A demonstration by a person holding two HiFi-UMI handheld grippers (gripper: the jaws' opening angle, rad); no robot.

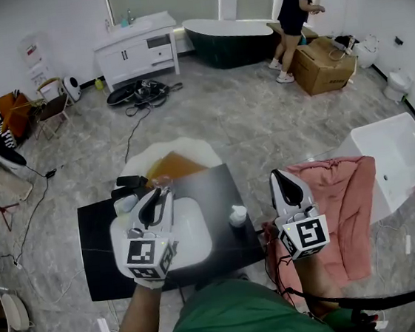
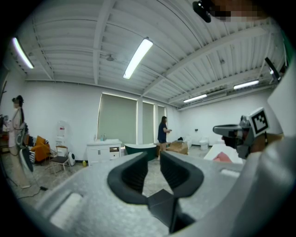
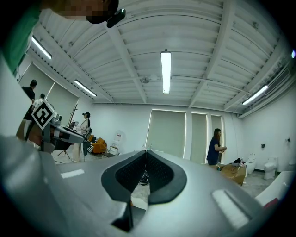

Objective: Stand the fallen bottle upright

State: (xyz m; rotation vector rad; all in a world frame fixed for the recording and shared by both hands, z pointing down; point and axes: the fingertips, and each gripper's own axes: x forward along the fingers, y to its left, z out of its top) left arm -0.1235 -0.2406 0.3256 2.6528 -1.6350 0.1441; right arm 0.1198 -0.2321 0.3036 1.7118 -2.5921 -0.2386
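**Idling clear of the bottle**

Holding the left gripper over the white basin, jaws slightly apart on nothing, aiming out at the room; probably pausing. Noting the small white bottle at the table's right edge, seemingly upright already, between both grippers, touching neither. Holding the right gripper above the pink towel, jaws closed, empty.

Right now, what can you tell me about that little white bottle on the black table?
The small bottle is white, plastic by the look, with a rounded body and narrower top. It seems to stand upright near the right edge of the black tabletop, just right of the white basin. Nothing else touches it; the right gripper hangs apart to its right.
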